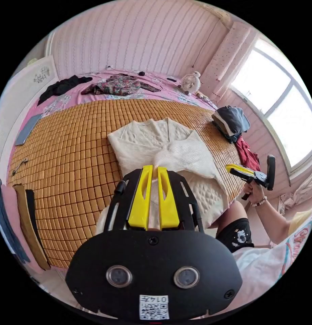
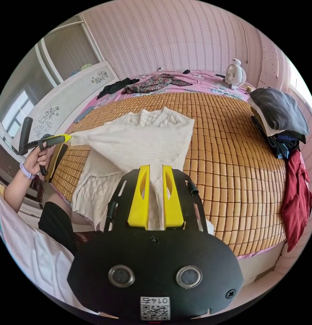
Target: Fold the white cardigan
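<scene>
the white cardigan [image 1: 169, 149] lies on the woven mat [image 1: 67, 155] of the bed, its hem hanging over the near edge by the person's knee. it is a soft, light knit that drapes and stretches, so i judge it will sag between grips and is best taken at cuffs, hem corners or shoulder seams rather than mid-panel.

in the right gripper view, the left tongs [image 2: 68, 137] are held out to the side, jaws together on the end of 1 sleeve, which is pulled taut across the body of the garment; the hand [image 2: 35, 159] grips the handle with the wrist level. in the left gripper view, those same tongs [image 1: 155, 169] show cloth pinched between their yellow jaws.

the right tongs [image 1: 230, 168] are held off the bed edge, jaws together, and whether they hold cloth i cannot tell.
</scene>
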